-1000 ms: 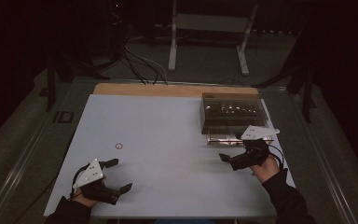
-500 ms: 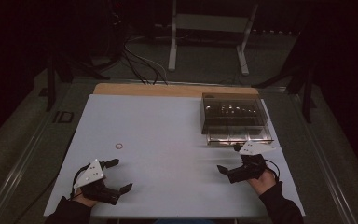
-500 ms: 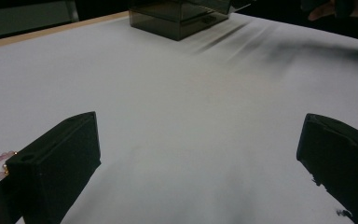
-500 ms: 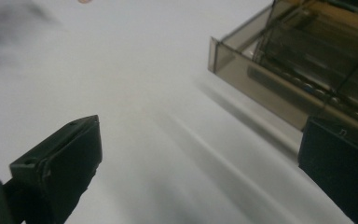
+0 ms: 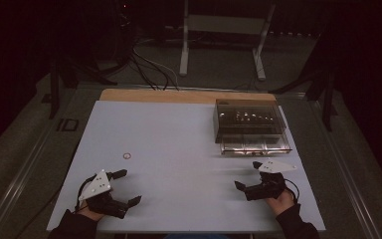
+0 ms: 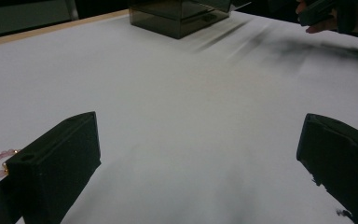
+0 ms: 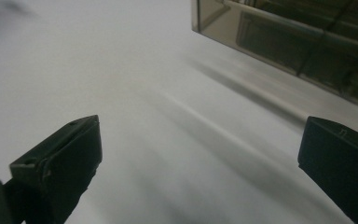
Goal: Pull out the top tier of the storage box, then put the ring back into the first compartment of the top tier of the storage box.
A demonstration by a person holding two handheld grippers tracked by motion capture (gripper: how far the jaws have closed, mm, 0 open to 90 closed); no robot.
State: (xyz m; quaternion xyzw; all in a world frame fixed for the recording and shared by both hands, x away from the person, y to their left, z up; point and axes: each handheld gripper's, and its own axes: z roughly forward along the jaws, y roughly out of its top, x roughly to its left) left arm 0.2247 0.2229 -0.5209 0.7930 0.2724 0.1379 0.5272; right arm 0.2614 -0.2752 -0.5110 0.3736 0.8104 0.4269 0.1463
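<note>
Your left gripper (image 5: pixel 125 187) and right gripper (image 5: pixel 247 176) both rest near the table's front edge with jaws spread wide, holding nothing. The small pink beaded bracelet (image 5: pixel 127 156) lies on the white table (image 5: pixel 179 144) just beyond the left one. Sweep in flat and a jaw could push the beads away. The smoky transparent plastic box (image 5: pixel 248 124) has contents too dim to identify.
</note>
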